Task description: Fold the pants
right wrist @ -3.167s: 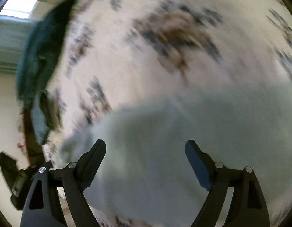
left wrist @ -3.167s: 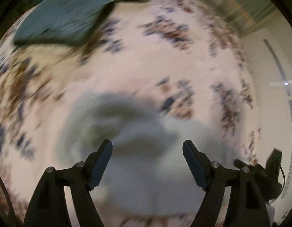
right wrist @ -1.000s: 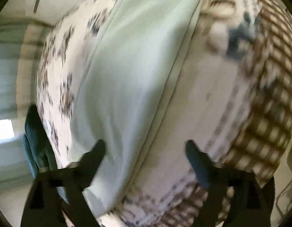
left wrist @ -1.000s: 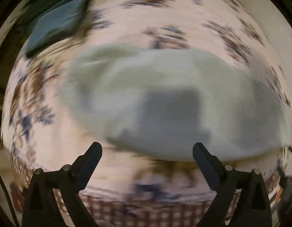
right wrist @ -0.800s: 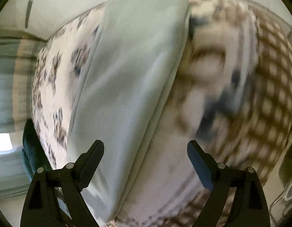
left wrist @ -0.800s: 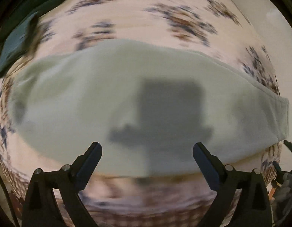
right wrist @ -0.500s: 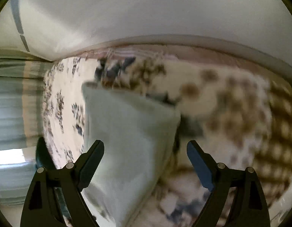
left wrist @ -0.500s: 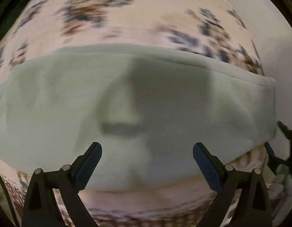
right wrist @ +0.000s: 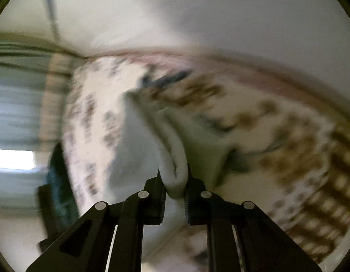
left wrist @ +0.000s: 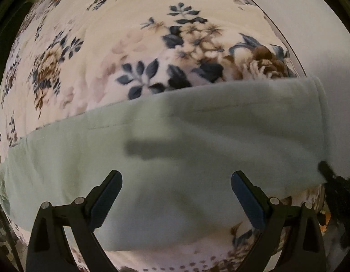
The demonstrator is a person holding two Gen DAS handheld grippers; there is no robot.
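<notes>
The pale green pants [left wrist: 175, 140] lie as a long folded band across a floral bedspread [left wrist: 134, 45]. My left gripper [left wrist: 176, 195] is open and hovers just above the middle of the band, holding nothing. In the right wrist view my right gripper [right wrist: 173, 181] is shut on the thick end edge of the pants [right wrist: 175, 158], which bunches between the jaws. The right gripper also shows at the right edge of the left wrist view [left wrist: 329, 176], at the band's right end.
A white wall [left wrist: 322, 45] runs along the bed's far right side. A window with curtains [right wrist: 13, 136] and a dark teal garment [right wrist: 57, 176] sit far left in the right wrist view. The bedspread border has a brown checked pattern [right wrist: 322, 192].
My right gripper has closed from open onto the end edge of the pants. My left gripper stayed open and moved in closer over the pants.
</notes>
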